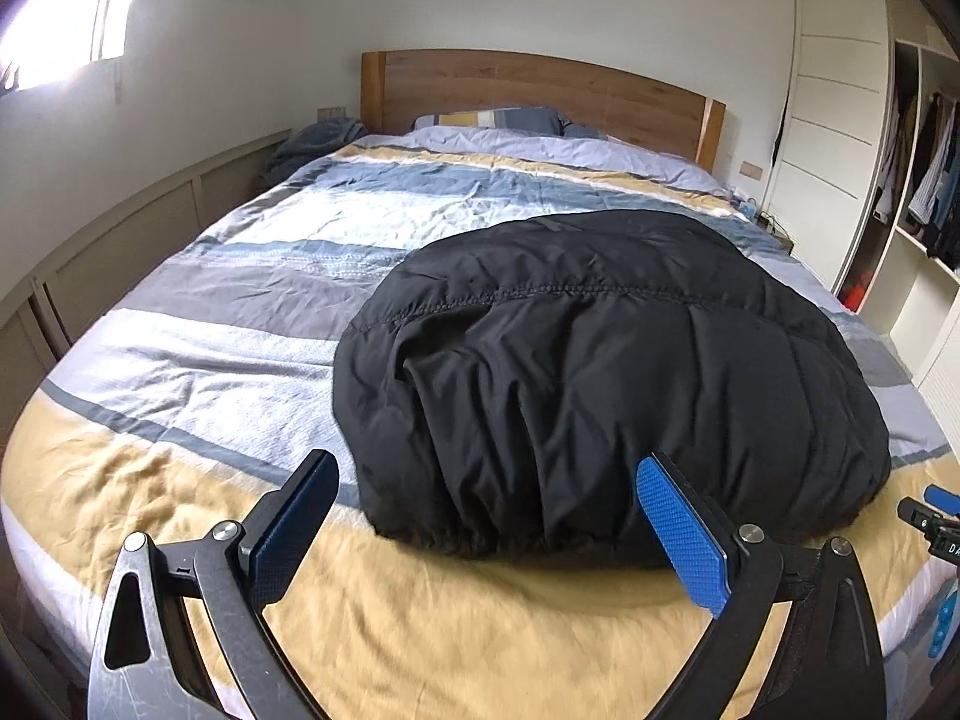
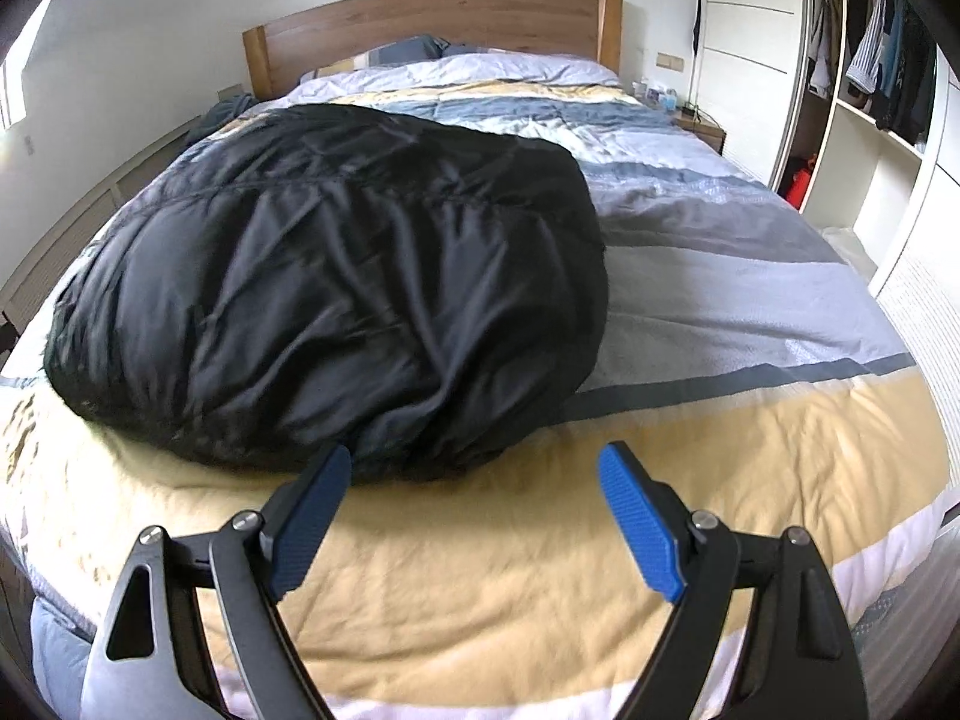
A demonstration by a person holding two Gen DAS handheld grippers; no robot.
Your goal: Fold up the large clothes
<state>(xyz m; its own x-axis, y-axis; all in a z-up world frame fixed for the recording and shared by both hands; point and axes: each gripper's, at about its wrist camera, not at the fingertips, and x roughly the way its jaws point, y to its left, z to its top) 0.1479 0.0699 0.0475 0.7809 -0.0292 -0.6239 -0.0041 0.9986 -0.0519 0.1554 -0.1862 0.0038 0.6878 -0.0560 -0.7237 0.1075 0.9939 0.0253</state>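
Showing a black padded jacket [image 1: 606,372] bundled mid-frame on the striped bed [image 1: 240,312], just beyond both wide-open, empty grippers, left gripper [image 1: 489,531] centred on its near hem, right gripper [image 2: 474,516] off its lower-right corner.

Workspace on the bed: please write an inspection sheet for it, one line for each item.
Surface: bed with a striped duvet, wrinkled.
Job's things: black padded jacket lies bundled near the foot of the bed, touched by neither gripper.
Clutter: a dark blue cloth heap beside the bed head.
Grippers: left gripper open, nothing between its pads; right gripper open, also empty.
Cables: some on the nightstand, too small to tell more.
Surroundings: wooden headboard, open wardrobe with hanging clothes, bright window.
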